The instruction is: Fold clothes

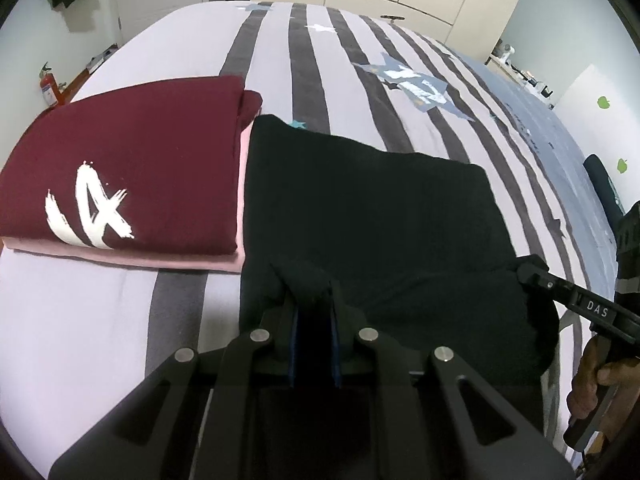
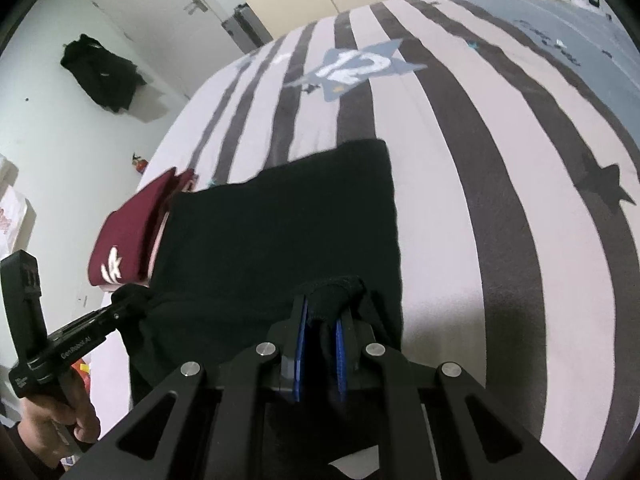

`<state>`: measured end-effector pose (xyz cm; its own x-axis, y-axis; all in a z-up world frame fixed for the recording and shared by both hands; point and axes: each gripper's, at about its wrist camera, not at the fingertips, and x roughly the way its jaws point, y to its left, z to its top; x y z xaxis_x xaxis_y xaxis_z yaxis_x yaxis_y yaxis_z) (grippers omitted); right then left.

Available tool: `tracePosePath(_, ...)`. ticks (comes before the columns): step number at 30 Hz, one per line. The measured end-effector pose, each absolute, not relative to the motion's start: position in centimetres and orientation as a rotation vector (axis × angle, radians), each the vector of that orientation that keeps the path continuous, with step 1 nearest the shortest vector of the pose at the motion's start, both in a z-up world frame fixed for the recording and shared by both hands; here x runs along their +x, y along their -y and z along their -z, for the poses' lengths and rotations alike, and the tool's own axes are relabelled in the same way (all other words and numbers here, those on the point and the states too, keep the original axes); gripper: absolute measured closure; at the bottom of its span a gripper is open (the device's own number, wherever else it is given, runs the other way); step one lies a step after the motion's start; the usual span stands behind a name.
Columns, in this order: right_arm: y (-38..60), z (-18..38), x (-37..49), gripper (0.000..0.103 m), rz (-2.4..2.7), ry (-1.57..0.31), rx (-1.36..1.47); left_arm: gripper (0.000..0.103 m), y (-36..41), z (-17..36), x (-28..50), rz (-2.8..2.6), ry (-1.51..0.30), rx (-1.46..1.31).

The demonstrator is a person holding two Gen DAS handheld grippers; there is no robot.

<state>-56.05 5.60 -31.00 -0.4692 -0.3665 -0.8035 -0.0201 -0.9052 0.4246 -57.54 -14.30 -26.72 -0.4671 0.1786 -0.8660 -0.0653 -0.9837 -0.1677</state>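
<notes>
Left wrist view: the left gripper (image 1: 314,292) tilts steeply down at the near edge of the black garment (image 1: 372,208), its blue-padded fingers drawn close and pinching a raised tuft of the black cloth.
Right wrist view: the right gripper (image 2: 322,312) is angled down in the same way, its fingers nearly together and nipping a bunched fold of the same garment's near edge.
Right hand: in the left wrist view a hand (image 1: 596,384) wraps the handle of the other tool at the right border, whose black fingers reach the garment's right near corner.
Left hand: in the right wrist view a hand (image 2: 60,412) grips the other tool's handle at the lower left, its tip at the garment's left near corner.
Black garment: soft, matte knit, folded into a rough rectangle, flat on the bed except for the two lifted pinches along the near edge.
Maroon shirt (image 1: 120,168): folded square with a white brushed print, stacked on a pink garment (image 1: 168,262), just beside the black one on its left.
Bedsheet (image 1: 320,80): smooth cotton, pale with dark grey stripes, star shapes and a blue star patch.
</notes>
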Motion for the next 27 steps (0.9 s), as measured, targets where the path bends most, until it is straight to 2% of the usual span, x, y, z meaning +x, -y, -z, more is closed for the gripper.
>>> tracePosePath(4, -5.4, 32.1, -56.5, 0.090, 2.442, 0.548, 1.528, 0.092, 12.9, 26.8, -57.1, -2.576, 0.096, -1.532)
tracePosePath(10, -6.1, 29.2, -55.0, 0.083, 2.436, 0.536, 1.474, 0.086, 14.1, 24.7, -53.8, -2.620, 0.269, -1.458)
tracePosePath(11, -6.4, 28.7, -54.4, 0.076, 2.451, 0.547, 1.456, 0.081, 14.4, 24.5, -53.2, -2.631, 0.298, -1.449)
tracePosePath(12, -6.7, 28.2, -53.8, 0.057, 2.468, 0.561, 1.439, 0.070, 14.7, 24.5, -52.6, -2.641, 0.327, -1.447)
tracePosePath(13, -7.1, 27.9, -53.2, 0.046, 2.487, 0.591, 1.424, 0.063, 15.1, 24.5, -52.1, -2.651, 0.356, -1.444)
tracePosePath(14, -7.7, 27.9, -52.8, 0.036, 2.499, 0.640, 1.408, 0.051, 15.4, 24.5, -51.7, -2.666, 0.375, -1.435)
tracePosePath(17, -8.9, 28.5, -52.6, 0.040, 2.514, 0.644, 1.435, 0.048, 15.9, 23.9, -50.5, -2.709, 0.371, -1.381)
tracePosePath(19, -8.7, 28.0, -51.7, 0.043, 2.532, 0.609, 1.406, 0.054, 15.5, 23.6, -49.6, -2.707, 0.319, -1.347)
tracePosePath(20, -8.6, 27.7, -51.3, 0.046, 2.541, 0.590, 1.389, 0.073, 15.0, 23.6, -48.9, -2.694, 0.286, -1.342)
tracePosePath(21, -8.4, 27.4, -50.8, 0.053, 2.549, 0.572, 1.372, 0.088, 14.5, 23.7, -48.3, -2.675, 0.251, -1.350)
tracePosePath(23, -7.1, 27.4, -49.5, 0.060, 2.537, 0.523, 1.384, 0.097, 13.4, 24.0, -46.6, -2.648, 0.216, -1.348)
tracePosePath(27, -4.0, 28.1, -45.9, 0.071, 2.489, 0.431, 1.397, 0.098, 11.6, 25.2, -43.7, -2.604, 0.196, -1.383)
